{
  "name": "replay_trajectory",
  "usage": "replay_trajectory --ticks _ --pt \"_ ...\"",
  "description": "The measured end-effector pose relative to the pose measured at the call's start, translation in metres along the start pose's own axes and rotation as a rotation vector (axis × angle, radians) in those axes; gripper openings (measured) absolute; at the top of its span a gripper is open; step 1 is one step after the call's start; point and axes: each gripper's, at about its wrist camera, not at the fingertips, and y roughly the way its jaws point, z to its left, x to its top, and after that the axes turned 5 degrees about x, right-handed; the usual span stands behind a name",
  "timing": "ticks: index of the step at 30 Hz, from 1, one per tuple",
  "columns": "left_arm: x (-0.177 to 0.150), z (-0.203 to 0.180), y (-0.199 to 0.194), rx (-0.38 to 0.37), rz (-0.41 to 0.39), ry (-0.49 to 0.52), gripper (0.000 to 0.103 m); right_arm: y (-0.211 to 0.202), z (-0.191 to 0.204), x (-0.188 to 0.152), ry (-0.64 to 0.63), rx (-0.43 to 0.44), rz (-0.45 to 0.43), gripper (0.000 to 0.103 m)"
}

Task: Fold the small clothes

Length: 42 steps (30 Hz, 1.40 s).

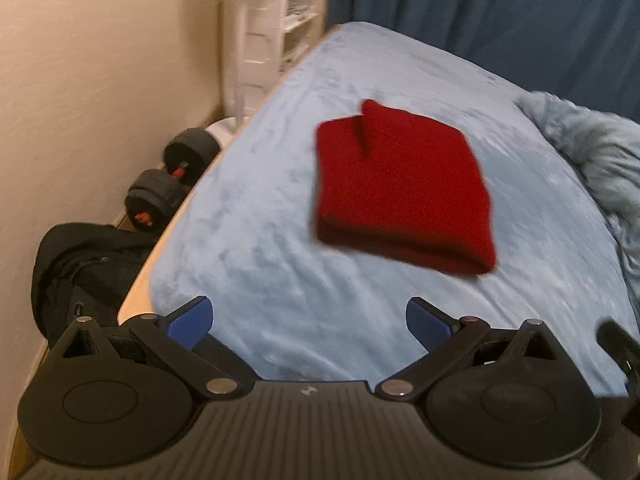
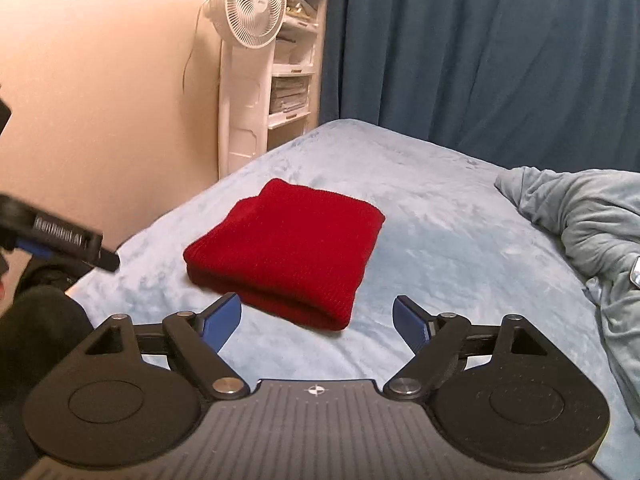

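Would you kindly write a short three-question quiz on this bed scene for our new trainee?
1. True or false: the red knit garment lies folded on the light blue bed cover.
2. What stands against the wall beyond the bed? A) white fan B) ladder C) guitar
3. Is anything between the jaws of the left gripper or the right gripper?

Key: 1 true. 2 A. 3 No, both stand open and empty, short of the garment.

The cloth is red and the bed is light blue. The curtain is dark blue, the fan is white, and the weights are black with red bits.
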Motion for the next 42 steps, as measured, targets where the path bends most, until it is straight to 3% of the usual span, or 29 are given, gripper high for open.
replay_trajectory --ticks 7,13,22,28,42 --pt "-0.007 -0.02 -0.011 0.019 -0.018 0.05 0.103 0.014 -0.007 -0.007 0.05 -0.001 -0.009 0.084" --pt "-0.003 -0.023 0.001 0.038 0.009 0.054 0.103 0.026 -0.022 -0.015 0.122 -0.014 0.026 0.084" --pt "0.012 -0.031 0.031 0.049 0.05 0.041 0.103 0.049 -0.044 -0.007 0.12 -0.026 0.025 0.084" --pt "0.033 -0.041 0.054 -0.008 0.052 -0.033 0.103 0.078 -0.07 -0.006 0.172 -0.013 0.069 0.084" --pt "0.066 -0.046 0.15 -0.046 0.223 -0.234 0.103 0.188 -0.163 0.028 0.388 0.105 0.154 0.087"
